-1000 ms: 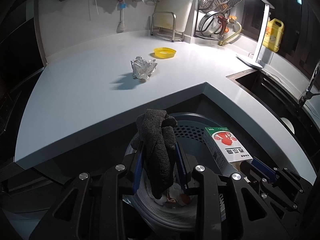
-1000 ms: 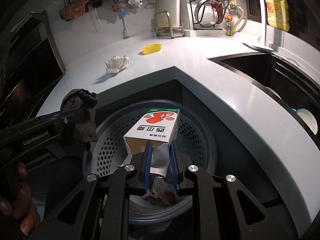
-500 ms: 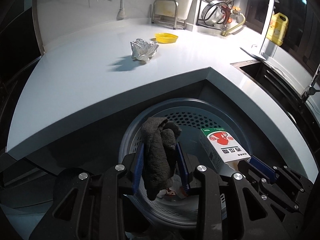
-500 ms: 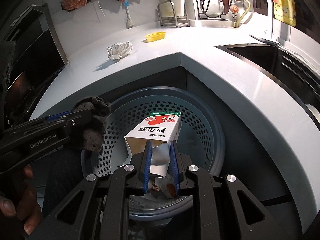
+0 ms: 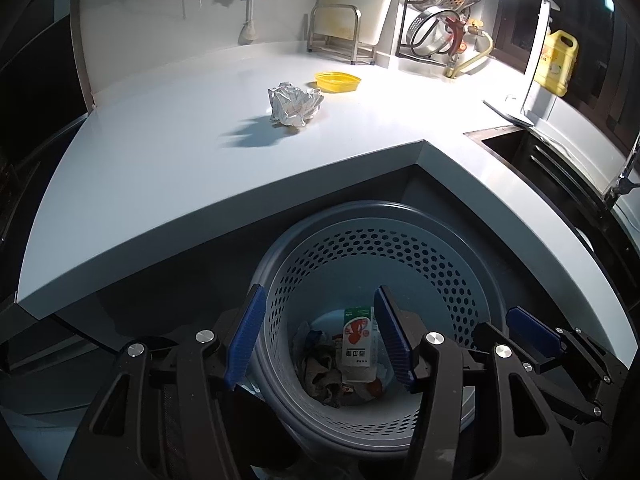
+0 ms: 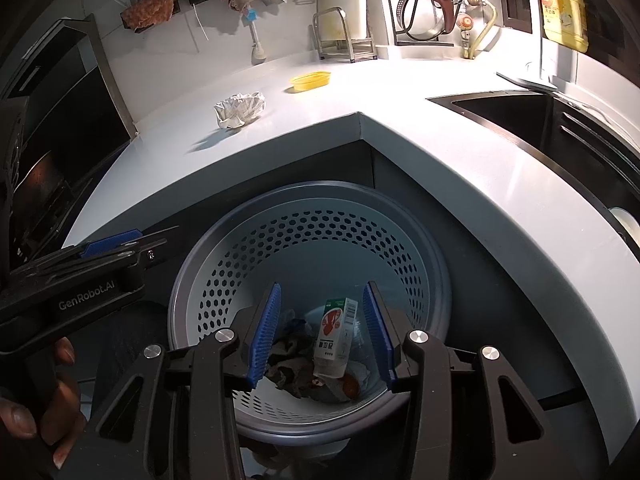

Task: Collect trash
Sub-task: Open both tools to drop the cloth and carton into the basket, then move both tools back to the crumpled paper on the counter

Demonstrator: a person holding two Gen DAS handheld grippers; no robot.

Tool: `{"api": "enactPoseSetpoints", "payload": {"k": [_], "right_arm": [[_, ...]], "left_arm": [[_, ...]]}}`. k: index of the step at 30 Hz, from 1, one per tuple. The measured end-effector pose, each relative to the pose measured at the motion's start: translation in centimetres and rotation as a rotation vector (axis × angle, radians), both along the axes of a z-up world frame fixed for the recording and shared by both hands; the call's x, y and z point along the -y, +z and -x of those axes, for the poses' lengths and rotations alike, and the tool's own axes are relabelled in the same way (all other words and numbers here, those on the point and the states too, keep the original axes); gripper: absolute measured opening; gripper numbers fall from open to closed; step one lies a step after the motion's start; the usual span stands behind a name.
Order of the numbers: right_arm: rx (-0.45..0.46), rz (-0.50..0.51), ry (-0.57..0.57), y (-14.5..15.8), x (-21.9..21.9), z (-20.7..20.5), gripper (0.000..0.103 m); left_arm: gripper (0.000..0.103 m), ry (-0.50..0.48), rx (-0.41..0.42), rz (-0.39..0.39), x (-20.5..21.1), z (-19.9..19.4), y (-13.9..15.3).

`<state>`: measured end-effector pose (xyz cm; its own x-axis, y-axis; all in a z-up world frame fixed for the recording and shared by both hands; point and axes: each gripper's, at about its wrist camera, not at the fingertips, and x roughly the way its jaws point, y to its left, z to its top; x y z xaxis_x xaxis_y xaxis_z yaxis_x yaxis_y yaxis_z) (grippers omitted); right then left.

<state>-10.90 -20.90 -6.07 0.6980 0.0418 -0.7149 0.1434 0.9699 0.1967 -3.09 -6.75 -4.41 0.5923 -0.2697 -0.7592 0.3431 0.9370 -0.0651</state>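
Note:
Both grippers hover over a grey perforated trash basket (image 5: pixel 448 268) (image 6: pixel 224 264) set below the counter corner. My left gripper (image 5: pixel 318 336) has its jaws opening, nothing between them. My right gripper (image 6: pixel 322 328) is opening too and holds nothing. At the basket's bottom lie a dark grey cloth (image 5: pixel 320 372) (image 6: pixel 290 364) and a white carton with red and green print (image 5: pixel 357 340) (image 6: pixel 334 332) among other scraps. A crumpled white paper ball (image 5: pixel 294 104) (image 6: pixel 240 109) sits on the white counter. The left gripper (image 6: pixel 110 246) shows at the left edge of the right wrist view.
A yellow shallow dish (image 5: pixel 337 81) (image 6: pixel 311 80) rests behind the paper ball. A sink (image 6: pixel 520 120) lies to the right, a yellow detergent bottle (image 6: pixel 563 12) beyond it. Metal racks and hanging cloths line the back wall. A hand (image 6: pixel 48 408) grips the left tool.
Both grippers opened. The dark cloth fell from the left one and the carton from the right one; both now lie at the bottom of the basket.

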Motion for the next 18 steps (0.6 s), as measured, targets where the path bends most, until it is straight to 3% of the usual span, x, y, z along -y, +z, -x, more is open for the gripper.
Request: {"api": "enactPoseSetpoints", "payload": {"k": [18], "right_arm": [[0.012, -0.016, -0.005, -0.15, 0.23, -0.03, 0.046]], "left_arm": [[0.062, 0.014, 0.012, 0.000, -0.55, -0.20, -0.06]]}}
